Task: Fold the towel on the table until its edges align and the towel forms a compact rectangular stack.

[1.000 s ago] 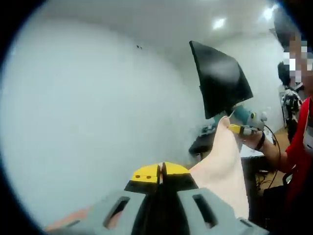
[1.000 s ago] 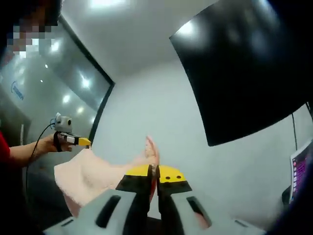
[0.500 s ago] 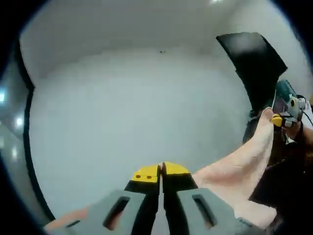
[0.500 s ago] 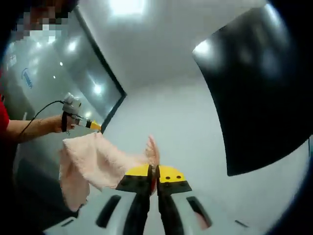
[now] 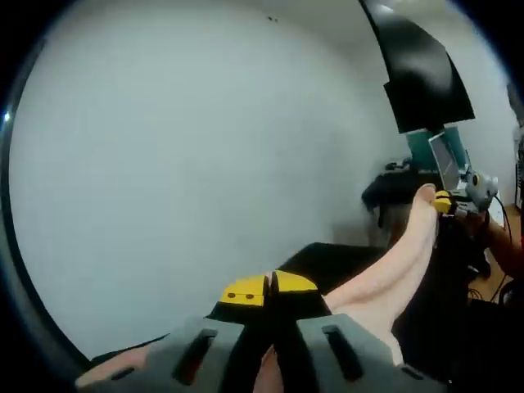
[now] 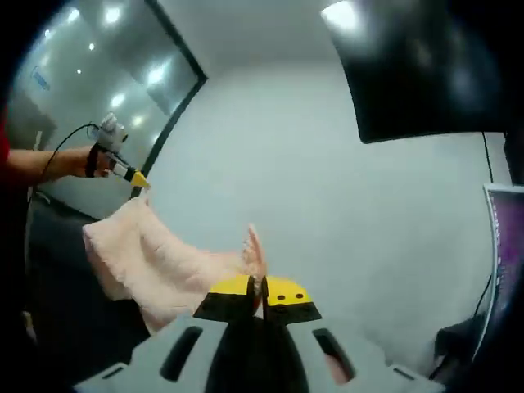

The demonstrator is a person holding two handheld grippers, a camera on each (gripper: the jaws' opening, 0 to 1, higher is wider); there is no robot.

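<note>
Stretching through the air between two hand-held grippers is a pale peach towel, lifted clear of any surface. In the left gripper view, the left gripper rises from the bottom edge with its yellow-tipped jaws pressed together and towel cloth spilling out beside and beneath them, so it is clamped on one corner. From there the towel runs as a taut band up and to the right, ending at the right gripper, seen small and far off, its yellow tip pinching the far corner. A hand holds that gripper. Behind it hangs a black panel on a plain white wall, with a lit screen just below the panel and a dark table under the towel.

In the right gripper view, the right gripper comes up from the bottom, jaws closed tight with a small peak of towel sticking up between the yellow tips. The cloth sags away to the left in a loose, fluffy sheet and climbs to the left gripper, held by a hand with a bare forearm and a cable trailing from it. That gripper's yellow tip grips the towel's upper corner. A black panel is at the upper right, a glass wall with reflected ceiling lights at the upper left
</note>
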